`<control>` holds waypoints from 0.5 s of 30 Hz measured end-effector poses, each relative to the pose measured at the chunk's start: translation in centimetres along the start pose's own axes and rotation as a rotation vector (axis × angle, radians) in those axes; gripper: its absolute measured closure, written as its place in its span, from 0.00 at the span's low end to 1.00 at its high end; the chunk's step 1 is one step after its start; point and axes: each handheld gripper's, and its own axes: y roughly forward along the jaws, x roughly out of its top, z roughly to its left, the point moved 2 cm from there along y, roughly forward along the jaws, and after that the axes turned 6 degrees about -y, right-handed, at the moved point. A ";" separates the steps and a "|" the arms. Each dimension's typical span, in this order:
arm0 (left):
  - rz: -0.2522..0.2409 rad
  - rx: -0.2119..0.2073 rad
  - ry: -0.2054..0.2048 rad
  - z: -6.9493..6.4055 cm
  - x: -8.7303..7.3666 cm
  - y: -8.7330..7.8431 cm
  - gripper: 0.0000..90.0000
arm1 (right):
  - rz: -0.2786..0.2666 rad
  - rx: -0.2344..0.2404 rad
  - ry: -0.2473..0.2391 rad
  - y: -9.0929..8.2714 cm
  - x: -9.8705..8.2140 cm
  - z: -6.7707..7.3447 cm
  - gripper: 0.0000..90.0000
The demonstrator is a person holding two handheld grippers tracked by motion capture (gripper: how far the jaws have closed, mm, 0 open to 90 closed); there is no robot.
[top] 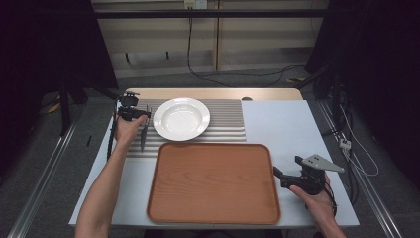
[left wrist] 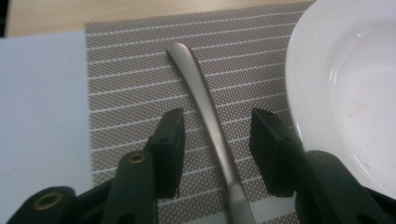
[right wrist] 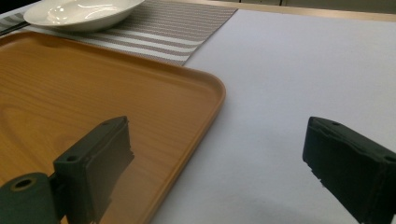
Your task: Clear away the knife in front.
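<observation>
While left gripper (left wrist: 217,149) straddles utensil handle (left wrist: 205,116), plate (left wrist: 345,93) crowds it

No readable text, labels, brands or numbers anywhere. Surfaces plain, no markings legible in any view.

Both forearms bare, no sleeves. Left gripper (left wrist: 217,140): black jaws, brass-ringed screw holes, ribbed pads. Right gripper (top: 278,173): black, grey three-cornered plate on top, dark cable trailing.
</observation>
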 end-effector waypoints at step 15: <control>0.076 0.071 0.010 -0.9 0.1 1.4 0.84 | 0.000 0.005 -0.002 0.0 0.0 0.0 0.08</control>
